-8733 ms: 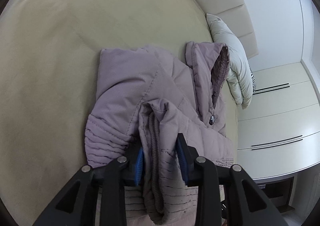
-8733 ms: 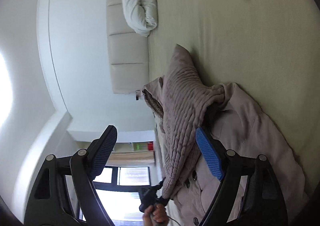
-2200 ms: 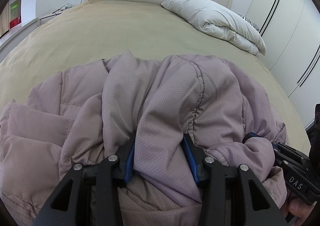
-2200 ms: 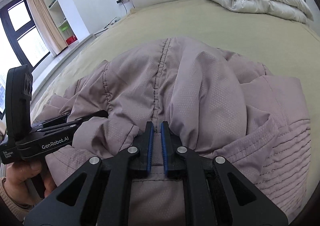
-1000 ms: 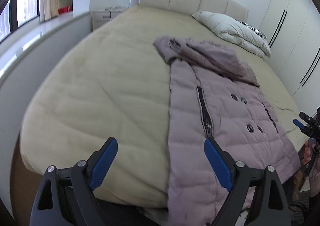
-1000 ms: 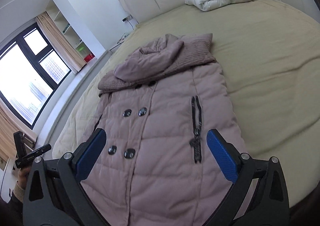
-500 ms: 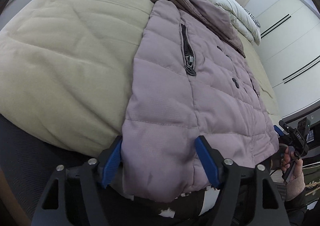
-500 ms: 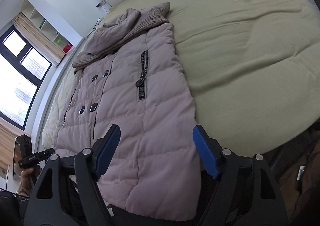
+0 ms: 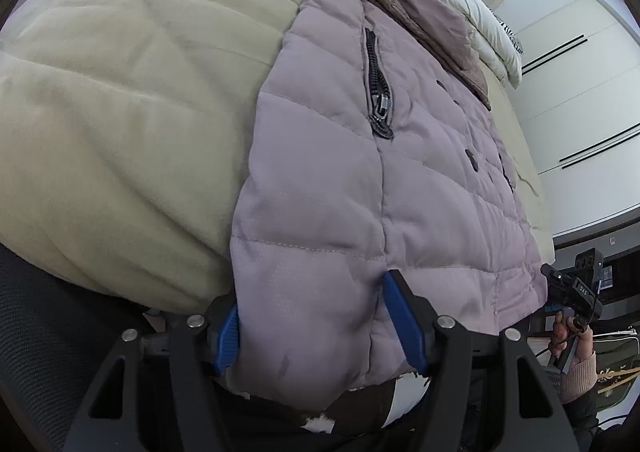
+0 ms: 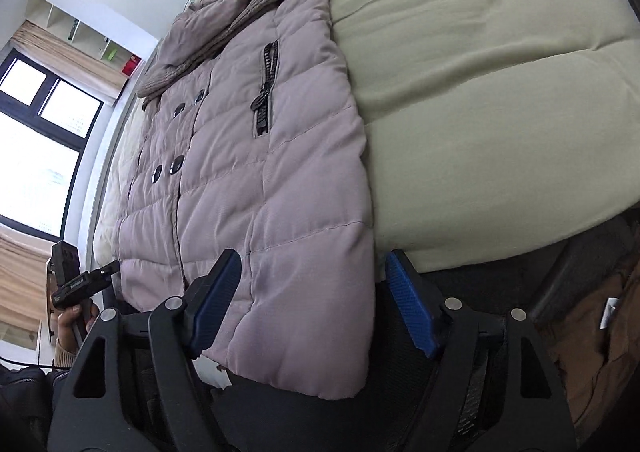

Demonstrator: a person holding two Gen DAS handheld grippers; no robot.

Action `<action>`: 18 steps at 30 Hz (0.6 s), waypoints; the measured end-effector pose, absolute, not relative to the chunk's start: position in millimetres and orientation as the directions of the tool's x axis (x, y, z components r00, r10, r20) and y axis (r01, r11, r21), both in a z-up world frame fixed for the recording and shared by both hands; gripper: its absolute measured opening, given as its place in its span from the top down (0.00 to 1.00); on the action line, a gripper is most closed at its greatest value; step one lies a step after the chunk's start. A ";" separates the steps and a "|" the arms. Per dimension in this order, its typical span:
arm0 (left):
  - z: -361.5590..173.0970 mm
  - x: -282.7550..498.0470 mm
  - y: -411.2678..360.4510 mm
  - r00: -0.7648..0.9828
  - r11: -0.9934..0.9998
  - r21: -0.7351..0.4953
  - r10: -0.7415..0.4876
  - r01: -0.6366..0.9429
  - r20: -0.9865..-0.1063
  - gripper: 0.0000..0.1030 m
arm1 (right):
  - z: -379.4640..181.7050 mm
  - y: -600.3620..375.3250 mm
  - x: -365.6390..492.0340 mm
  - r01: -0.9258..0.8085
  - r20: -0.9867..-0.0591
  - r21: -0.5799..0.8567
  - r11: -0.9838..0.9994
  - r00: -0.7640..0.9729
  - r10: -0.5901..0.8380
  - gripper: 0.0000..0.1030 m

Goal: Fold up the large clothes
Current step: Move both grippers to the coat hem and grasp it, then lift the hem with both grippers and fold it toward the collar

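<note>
1. My left gripper (image 9: pixel 316 322) points down at the near hem of the coat (image 9: pixel 360 172), with one hem corner lying between its two blue pads (image 9: pixel 402 322); the jaws are closing around that corner, and the fabric bulges between them (I cannot tell whether the pads already press it).

2. My right gripper (image 10: pixel 310 304) straddles the other hem corner of the coat (image 10: pixel 256 156). Its far pad (image 10: pixel 408 308) stands clear of the fabric edge, so the jaws are parted and not gripping.

3. The coat lies flat, front side up, stretching away from both grippers along the bed (image 9: pixel 120 92), its hem hanging over the near edge.

4. Ahead of my left gripper a pocket zipper (image 9: pixel 378 86) runs up the panel; dark buttons (image 10: pixel 166 168) sit left of my right gripper's line.

5. The knitted collar (image 10: pixel 240 12) is bunched at the far end of the coat.

6. Beyond the collar a white folded duvet (image 9: pixel 472 12) rests at the head of the bed.

7. In each view the opposite gripper shows at the side, held in a hand (image 10: pixel 72 318) (sleeve cuff visible).
</note>
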State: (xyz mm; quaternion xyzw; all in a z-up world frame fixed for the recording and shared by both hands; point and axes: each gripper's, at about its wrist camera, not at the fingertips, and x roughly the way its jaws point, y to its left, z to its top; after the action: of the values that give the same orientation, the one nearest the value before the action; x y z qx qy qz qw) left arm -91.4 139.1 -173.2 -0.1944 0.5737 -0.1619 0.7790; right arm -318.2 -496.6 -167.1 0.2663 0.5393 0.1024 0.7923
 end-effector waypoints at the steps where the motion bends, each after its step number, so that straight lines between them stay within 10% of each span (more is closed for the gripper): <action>1: -172.5 -91.7 137.9 0.288 0.874 -0.484 -0.473 0.036 -0.833 0.39 | -168.1 -495.3 -316.0 0.122 -0.795 0.547 0.828 0.388 0.467 0.30; 11: -168.6 -89.7 122.5 0.276 0.889 -0.447 -0.457 0.101 -0.846 0.86 | -183.1 -476.7 -302.2 0.115 -0.788 0.581 0.806 0.327 0.521 0.71; 18: -162.0 -92.6 113.9 0.272 0.907 -0.387 -0.420 0.167 -0.866 0.91 | -153.5 -441.4 -300.6 -0.010 -0.835 0.452 0.892 0.347 0.427 0.90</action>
State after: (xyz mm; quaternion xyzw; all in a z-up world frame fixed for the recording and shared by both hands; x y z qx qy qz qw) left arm -92.6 113.9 -162.0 -0.1102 0.5742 -0.1858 0.7897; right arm -300.6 -441.4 -153.5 0.1877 0.5547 0.1367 0.7990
